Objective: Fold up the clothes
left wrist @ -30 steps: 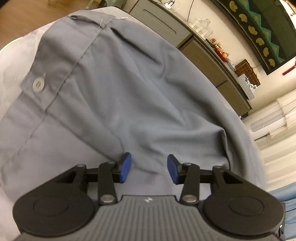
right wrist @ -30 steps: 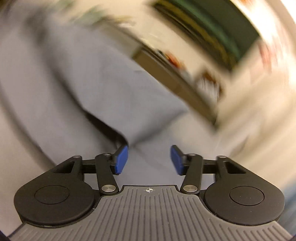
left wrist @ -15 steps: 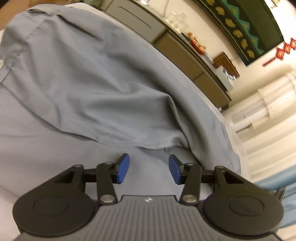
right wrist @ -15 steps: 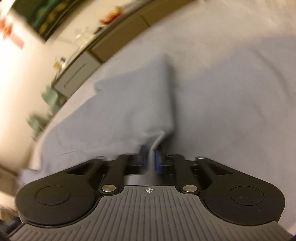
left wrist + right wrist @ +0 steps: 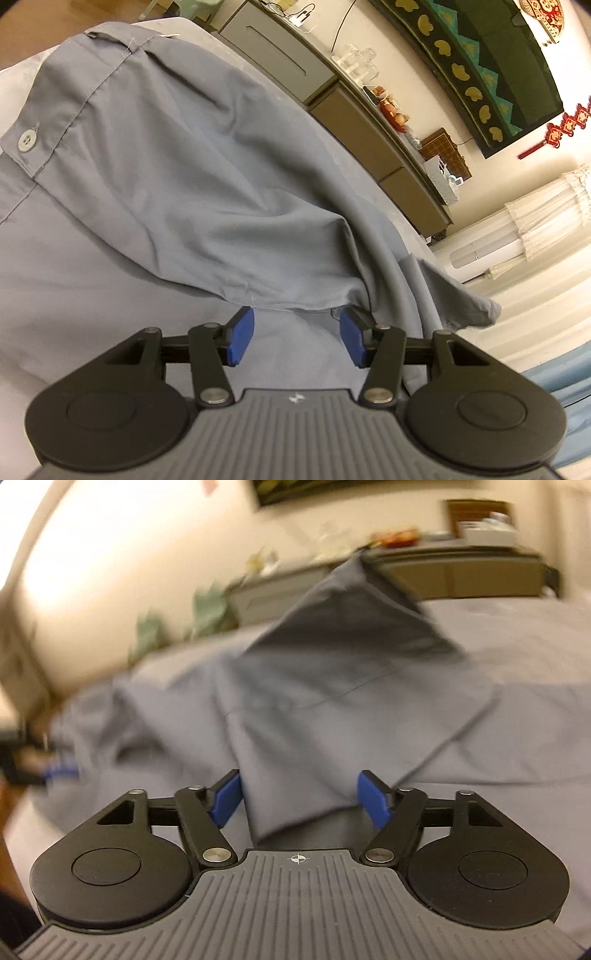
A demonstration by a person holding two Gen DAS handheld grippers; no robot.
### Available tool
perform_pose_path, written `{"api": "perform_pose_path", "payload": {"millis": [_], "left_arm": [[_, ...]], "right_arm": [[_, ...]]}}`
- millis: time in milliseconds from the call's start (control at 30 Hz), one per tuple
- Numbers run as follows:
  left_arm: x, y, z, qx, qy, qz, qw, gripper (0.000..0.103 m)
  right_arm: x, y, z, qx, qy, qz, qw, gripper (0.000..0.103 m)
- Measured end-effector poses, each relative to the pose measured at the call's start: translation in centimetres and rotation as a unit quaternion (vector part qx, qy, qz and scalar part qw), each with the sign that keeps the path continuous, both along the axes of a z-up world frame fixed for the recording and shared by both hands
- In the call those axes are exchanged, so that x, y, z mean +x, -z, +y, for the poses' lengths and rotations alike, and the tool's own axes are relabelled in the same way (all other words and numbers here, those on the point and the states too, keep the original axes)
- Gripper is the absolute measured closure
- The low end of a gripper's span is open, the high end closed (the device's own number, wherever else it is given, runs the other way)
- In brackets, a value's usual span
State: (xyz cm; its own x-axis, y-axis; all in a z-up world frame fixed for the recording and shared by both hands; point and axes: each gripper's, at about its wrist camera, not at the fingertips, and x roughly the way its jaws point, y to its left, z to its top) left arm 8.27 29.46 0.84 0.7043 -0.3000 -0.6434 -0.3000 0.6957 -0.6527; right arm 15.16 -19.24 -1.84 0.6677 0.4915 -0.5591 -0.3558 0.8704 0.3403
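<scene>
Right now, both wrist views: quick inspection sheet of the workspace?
Surface: pale table, mostly under cloth.
Job's things: grey shirt spread out, one fold lying over it; button on the placket.
Clutter: nothing seen on the table.
Grippers: left gripper open, jaws just opening, hem beyond its fingers; right gripper open, just released, cloth loose between its fingers.
Cables: wires on the sideboard.
Surroundings: curtain, wall hanging.

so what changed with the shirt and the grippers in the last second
The right gripper pinched a fold of the grey shirt half a second ago and has just opened; the fold lies loose between its jaws. The left gripper has been opening a little, gripping nothing. The shirt stays spread out, button showing.
</scene>
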Motion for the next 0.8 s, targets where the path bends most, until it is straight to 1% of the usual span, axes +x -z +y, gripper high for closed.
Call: {"api": "perform_pose_path", "payload": {"millis": [33,67,100,133,200,233,267,333,400,433,467,533,567,600,633,667,767,800], "left_arm": [[0.0,0.0,0.0,-0.001,0.001,-0.001,1.0000,0.051],[0.1,-0.1,0.0,-0.002,0.002,-0.002,1.0000,0.051],[0.2,-0.2,-0.1,-0.002,0.003,-0.004,1.0000,0.051],[0.2,-0.3,-0.1,-0.003,0.003,-0.005,1.0000,0.051],[0.5,-0.3,-0.6,0.005,0.010,-0.006,0.9999,0.050],[0.6,-0.4,-0.9,0.009,0.013,-0.007,0.9999,0.049],[0.8,-0.3,-1.1,0.014,0.015,-0.005,0.9998,0.049],[0.9,0.0,-1.2,0.021,0.013,0.004,0.9997,0.049],[0.9,0.5,-1.1,0.025,0.009,0.013,0.9996,0.049],[1.0,0.6,-0.9,0.024,0.007,0.016,0.9996,0.049],[1.0,0.7,-0.7,0.023,0.006,0.016,0.9996,0.049],[1.2,0.7,-0.5,0.022,0.005,0.016,0.9996,0.049],[1.3,0.7,-0.5,0.023,0.007,0.014,0.9996,0.049],[1.4,0.6,-0.6,0.026,0.010,0.013,0.9995,0.049],[1.4,0.6,-0.8,0.030,0.012,0.012,0.9994,0.049],[1.5,0.6,-0.9,0.034,0.014,0.013,0.9993,0.049],[1.5,0.8,-0.5,0.029,0.010,0.018,0.9994,0.049],[1.5,0.8,-0.5,0.027,0.009,0.016,0.9995,0.049]], "right_arm": [[0.4,-0.2,-1.4,0.023,0.030,-0.005,0.999,0.023],[0.8,-0.5,-2.8,0.045,0.061,-0.008,0.997,0.015],[1.4,-0.6,-4.1,0.059,0.093,-0.006,0.994,0.012],[2.5,-0.1,-5.5,0.074,0.122,0.009,0.990,0.011],[4.9,1.6,-6.8,0.102,0.134,0.061,0.984,0.014],[6.2,2.4,-7.4,0.121,0.134,0.086,0.980,0.018],[7.5,3.3,-8.0,0.143,0.136,0.110,0.974,0.019],[8.9,4.2,-9.9,0.226,0.163,0.142,0.950,0.019],[8.7,5.0,-11.1,0.333,0.151,0.145,0.919,0.018],[8.7,5.4,-11.5,0.377,0.142,0.145,0.904,0.014],[9.1,5.7,-11.7,0.382,0.143,0.153,0.900,0.014],[10.0,6.1,-12.0,0.343,0.167,0.164,0.909,0.014],[10.2,6.1,-12.1,0.321,0.174,0.170,0.915,0.019],[10.6,6.2,-12.1,0.305,0.189,0.184,0.915,0.023],[11.0,6.2,-12.1,0.290,0.203,0.197,0.914,0.030],[11.3,5.9,-11.8,0.284,0.219,0.202,0.911,0.033],[10.1,4.9,-11.6,0.226,0.250,0.186,0.923,0.028],[9.7,4.6,-11.5,0.206,0.260,0.180,0.926,0.028]]}}
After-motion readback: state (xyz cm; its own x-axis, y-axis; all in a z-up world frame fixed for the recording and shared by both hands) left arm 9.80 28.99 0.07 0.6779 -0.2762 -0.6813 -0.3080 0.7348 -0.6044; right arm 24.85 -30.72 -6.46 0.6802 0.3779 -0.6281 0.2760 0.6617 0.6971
